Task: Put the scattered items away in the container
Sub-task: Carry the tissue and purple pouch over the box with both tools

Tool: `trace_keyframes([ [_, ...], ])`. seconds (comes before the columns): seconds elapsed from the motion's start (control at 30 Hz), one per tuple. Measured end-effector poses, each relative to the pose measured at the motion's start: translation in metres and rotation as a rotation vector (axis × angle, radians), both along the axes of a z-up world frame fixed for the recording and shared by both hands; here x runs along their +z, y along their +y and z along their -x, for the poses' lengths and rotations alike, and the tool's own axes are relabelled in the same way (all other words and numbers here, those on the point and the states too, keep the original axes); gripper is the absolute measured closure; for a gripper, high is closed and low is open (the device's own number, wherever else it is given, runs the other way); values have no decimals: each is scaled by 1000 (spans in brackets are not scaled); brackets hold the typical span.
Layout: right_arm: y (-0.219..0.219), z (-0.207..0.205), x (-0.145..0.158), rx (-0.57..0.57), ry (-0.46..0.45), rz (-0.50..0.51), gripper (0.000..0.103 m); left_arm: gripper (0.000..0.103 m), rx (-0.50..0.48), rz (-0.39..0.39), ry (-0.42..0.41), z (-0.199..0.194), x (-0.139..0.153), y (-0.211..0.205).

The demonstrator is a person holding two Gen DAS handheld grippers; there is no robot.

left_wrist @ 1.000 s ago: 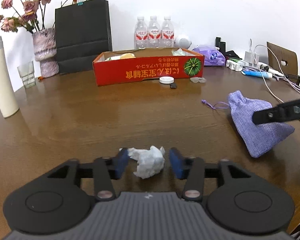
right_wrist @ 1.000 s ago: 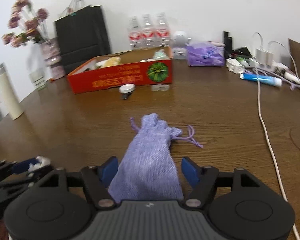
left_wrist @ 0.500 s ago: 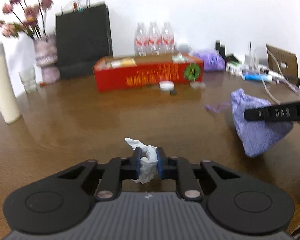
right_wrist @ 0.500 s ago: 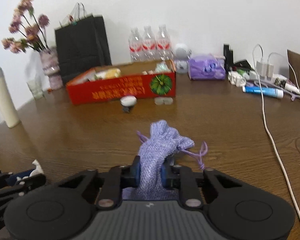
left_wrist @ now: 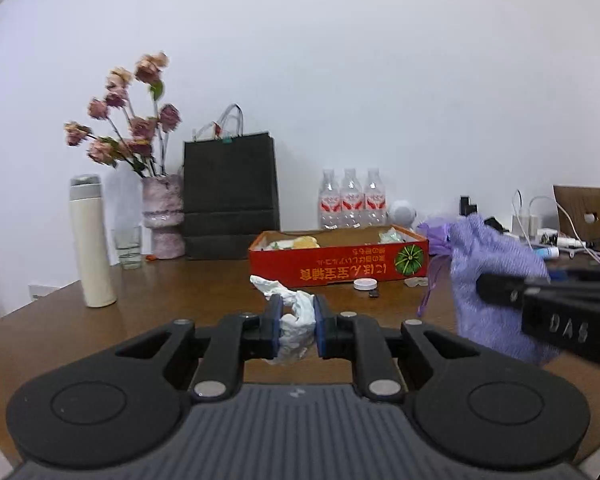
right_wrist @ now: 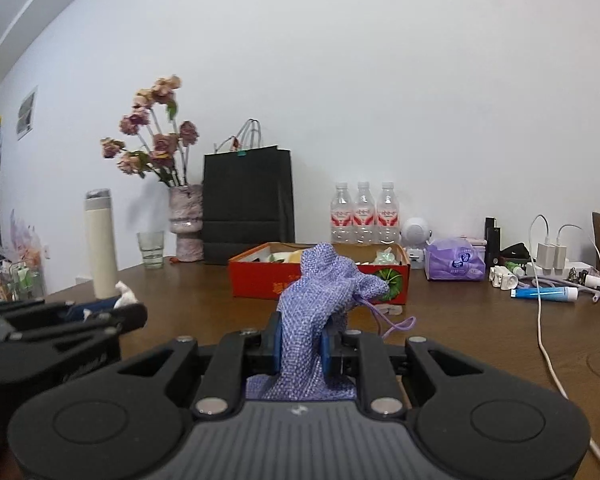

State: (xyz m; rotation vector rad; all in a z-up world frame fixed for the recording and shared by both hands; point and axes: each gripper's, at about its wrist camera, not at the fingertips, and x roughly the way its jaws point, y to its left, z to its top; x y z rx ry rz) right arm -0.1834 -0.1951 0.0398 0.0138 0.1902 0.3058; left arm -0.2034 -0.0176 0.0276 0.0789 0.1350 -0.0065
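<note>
Hand-held gripper [right_wrist: 300,340] around upright pouch [right_wrist: 320,292]

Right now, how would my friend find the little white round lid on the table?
Find the red cardboard box with the green pumpkin picture, in the middle of the brown table. Just before its front wall lies the white round lid. It is flat and white, unlike the tiny black thing and the clear piece beside it.

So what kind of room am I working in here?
Probably a home dining or living area used as a catch-all: a brown wooden table against a plain white wall, holding a pink vase of dried roses, three clear plastic water bottles and white phone chargers.
</note>
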Motion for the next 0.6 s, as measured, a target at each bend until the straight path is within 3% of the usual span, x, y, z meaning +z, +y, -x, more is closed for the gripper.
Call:
trace_keyframes([
  [0.1,3,24,-8,12,-18,-11,87,85,0,-15,-43,27,-7,-4],
  [0.3,8,51,-19,31,-12,-20,86,84,-52,-10,-56,33,-7,-10],
  [0.43,8,45,-22,26,2,-32,86,84,-47,-4,-17,22,-10,-11],
  [0.6,0,17,-12,6,16,-48,86,84,-37,69,10,-13,5,2],
])
